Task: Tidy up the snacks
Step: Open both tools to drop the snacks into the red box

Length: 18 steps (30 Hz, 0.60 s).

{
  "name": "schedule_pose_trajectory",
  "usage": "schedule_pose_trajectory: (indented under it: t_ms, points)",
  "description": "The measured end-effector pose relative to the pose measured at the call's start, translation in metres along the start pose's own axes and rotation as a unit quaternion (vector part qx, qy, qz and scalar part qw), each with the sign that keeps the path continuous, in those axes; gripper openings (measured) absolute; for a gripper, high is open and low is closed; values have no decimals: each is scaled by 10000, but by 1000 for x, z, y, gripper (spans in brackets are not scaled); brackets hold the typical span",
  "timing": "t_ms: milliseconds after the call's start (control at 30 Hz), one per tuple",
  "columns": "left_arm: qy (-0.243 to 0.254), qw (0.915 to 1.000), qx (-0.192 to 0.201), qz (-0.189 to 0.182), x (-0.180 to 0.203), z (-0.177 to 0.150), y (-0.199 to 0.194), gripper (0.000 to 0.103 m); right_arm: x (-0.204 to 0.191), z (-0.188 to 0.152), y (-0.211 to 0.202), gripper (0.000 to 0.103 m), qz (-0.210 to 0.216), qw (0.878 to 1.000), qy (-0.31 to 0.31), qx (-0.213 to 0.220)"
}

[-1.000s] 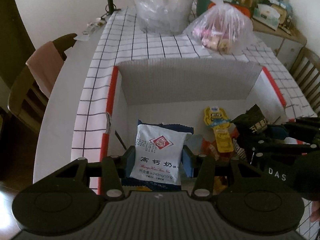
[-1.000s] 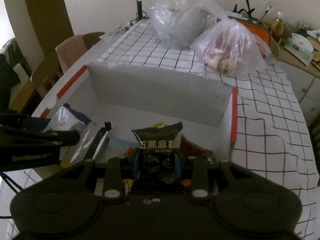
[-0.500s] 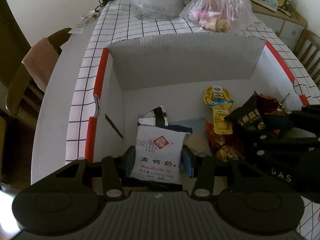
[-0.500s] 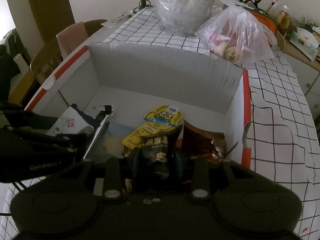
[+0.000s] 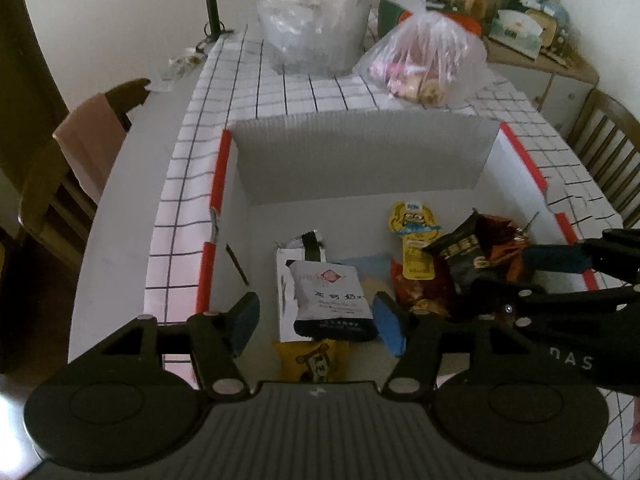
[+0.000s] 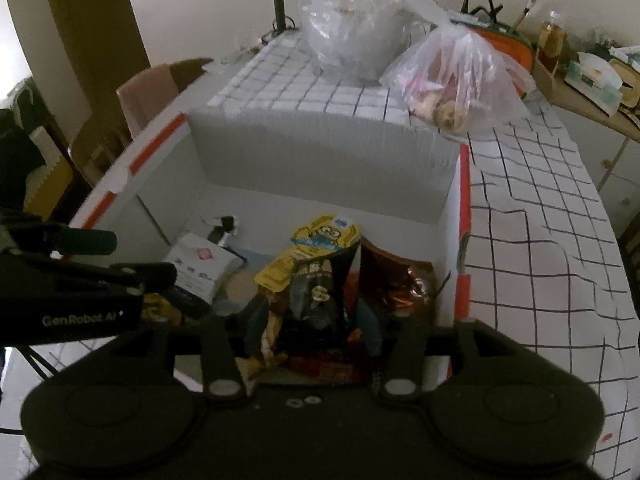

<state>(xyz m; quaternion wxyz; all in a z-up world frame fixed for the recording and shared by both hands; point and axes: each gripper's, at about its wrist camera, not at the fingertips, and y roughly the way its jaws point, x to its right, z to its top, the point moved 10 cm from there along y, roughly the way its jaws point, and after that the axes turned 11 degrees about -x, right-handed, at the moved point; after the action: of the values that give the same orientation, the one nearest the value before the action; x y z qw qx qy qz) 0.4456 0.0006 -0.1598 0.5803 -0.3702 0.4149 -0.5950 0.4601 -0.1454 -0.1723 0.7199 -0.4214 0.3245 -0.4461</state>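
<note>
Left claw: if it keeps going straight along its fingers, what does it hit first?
Most likely the white milk-powder packet, lying between the opening, untouching fingers of the left claw. Beyond it lies the cardboard box floor; depth is uncertain.

A home dining room: a table under a white black-gridded tablecloth (image 5: 304,96), wooden slat-backed chairs (image 5: 608,152) around it, knotted clear plastic bags of food (image 6: 460,76), and a cluttered pale wooden sideboard (image 5: 560,80) behind.
</note>
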Motion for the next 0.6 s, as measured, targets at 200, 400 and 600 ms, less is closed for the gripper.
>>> schedule_pose_trajectory:
  t_ms: [200, 400, 600]
  points:
    - [-35, 9995, 298, -67, -3, -10, -34, 66, -4, -3, -31, 65, -3, 9996, 42, 291]
    - [-33, 9981, 590, -173, -5, -23, -70, 67, -11, -12, -67, 76, 16, 9981, 45, 607]
    - [-9, 9960, 858, -255, -3, -41, -103, 71, -22, -26, -101, 84, 21, 9959, 50, 906]
